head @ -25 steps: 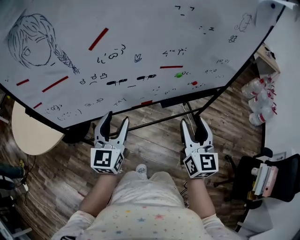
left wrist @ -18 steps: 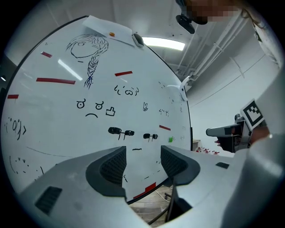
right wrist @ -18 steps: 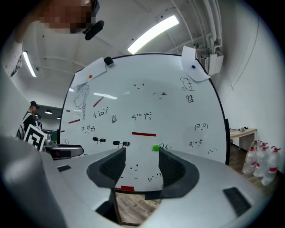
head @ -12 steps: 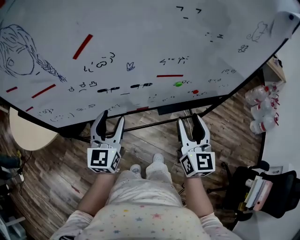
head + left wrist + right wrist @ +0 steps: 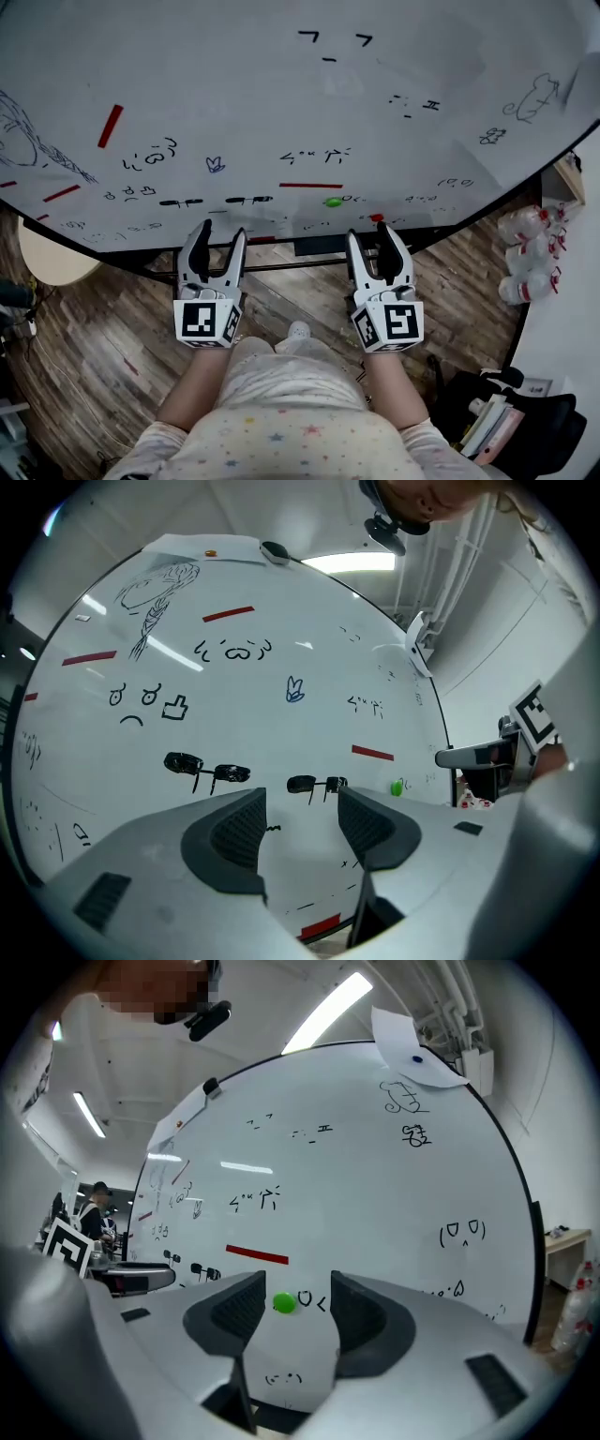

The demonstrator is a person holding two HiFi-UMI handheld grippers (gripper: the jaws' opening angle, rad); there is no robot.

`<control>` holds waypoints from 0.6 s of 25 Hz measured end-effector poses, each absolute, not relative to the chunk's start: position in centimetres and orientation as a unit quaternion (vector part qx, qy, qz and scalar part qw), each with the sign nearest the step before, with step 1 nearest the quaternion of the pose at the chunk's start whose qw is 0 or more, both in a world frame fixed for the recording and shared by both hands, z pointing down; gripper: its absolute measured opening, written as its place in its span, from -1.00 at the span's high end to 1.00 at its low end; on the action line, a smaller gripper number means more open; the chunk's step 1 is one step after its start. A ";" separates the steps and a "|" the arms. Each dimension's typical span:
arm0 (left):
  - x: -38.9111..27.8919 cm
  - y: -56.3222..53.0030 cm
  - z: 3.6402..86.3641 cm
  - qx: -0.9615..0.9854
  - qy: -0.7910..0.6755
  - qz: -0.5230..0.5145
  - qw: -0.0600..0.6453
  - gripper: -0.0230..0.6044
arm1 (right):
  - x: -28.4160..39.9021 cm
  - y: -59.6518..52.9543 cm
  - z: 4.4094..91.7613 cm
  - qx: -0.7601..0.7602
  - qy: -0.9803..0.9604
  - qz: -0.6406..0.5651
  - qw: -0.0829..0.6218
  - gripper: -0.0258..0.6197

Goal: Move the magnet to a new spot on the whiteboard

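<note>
The right tool [image 5: 296, 1290] is open, its two jaws spread with nothing held between them. In the right gripper view the green magnet [image 5: 283, 1303] shows in the gap, nearer the left jaw, stuck to the whiteboard [image 5: 281, 94] beyond the tips and apart from both pads. A small drawn face mark sits just beside it, and a red bar magnet [image 5: 257, 1255] lies above and to its left. The left tool [image 5: 300, 819] is open too, jaws apart and empty; past them the board carries two pairs of black sunglasses doodles [image 5: 206, 766] and a blue flower sketch [image 5: 294, 690].

From the head view both tools are held side by side below the board's lower edge, jaws pointing at it. The green magnet sits low on the board, above and a little left of the right tool's tips, just under the red bar. A small red magnet [image 5: 377, 217] sits near the bottom edge, close to the right tool. Further red strips lie on the board's left part. Below is a wooden floor [image 5: 112, 347], with clear plastic bottles [image 5: 530, 253] at the right
</note>
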State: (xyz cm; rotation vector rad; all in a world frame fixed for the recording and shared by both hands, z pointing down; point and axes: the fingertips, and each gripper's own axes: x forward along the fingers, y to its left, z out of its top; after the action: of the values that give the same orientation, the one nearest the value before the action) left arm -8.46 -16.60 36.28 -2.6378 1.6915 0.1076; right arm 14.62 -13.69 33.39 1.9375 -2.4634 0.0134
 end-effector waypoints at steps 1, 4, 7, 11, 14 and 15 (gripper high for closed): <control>-8.3 -16.8 36.3 -0.838 0.545 0.035 0.002 0.22 | 14.8 -14.1 33.4 0.615 -0.788 0.003 0.002 0.26; -8.2 -17.3 36.5 -0.829 0.559 0.031 0.001 0.22 | 15.0 -15.1 33.8 0.608 -0.794 0.009 0.001 0.26; -8.4 -17.7 36.4 -0.825 0.564 0.029 0.004 0.23 | 14.6 -15.9 34.2 0.604 -0.797 0.016 0.000 0.26; -8.6 -18.2 36.0 -0.830 0.556 0.026 0.007 0.24 | 13.7 -16.8 34.6 0.609 -0.793 0.023 -0.001 0.27; -8.9 -18.5 35.7 -0.835 0.550 0.027 0.009 0.25 | 12.9 -17.0 34.6 0.615 -0.788 0.024 0.003 0.30; -9.0 -18.5 35.7 -0.836 0.548 0.027 0.009 0.25 | 12.6 -17.1 34.6 0.617 -0.787 0.024 0.004 0.31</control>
State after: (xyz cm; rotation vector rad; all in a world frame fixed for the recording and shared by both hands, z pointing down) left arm -9.03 -18.54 35.69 -2.6127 1.7114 0.0839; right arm 12.64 -17.13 34.60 1.9319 -2.4660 0.0747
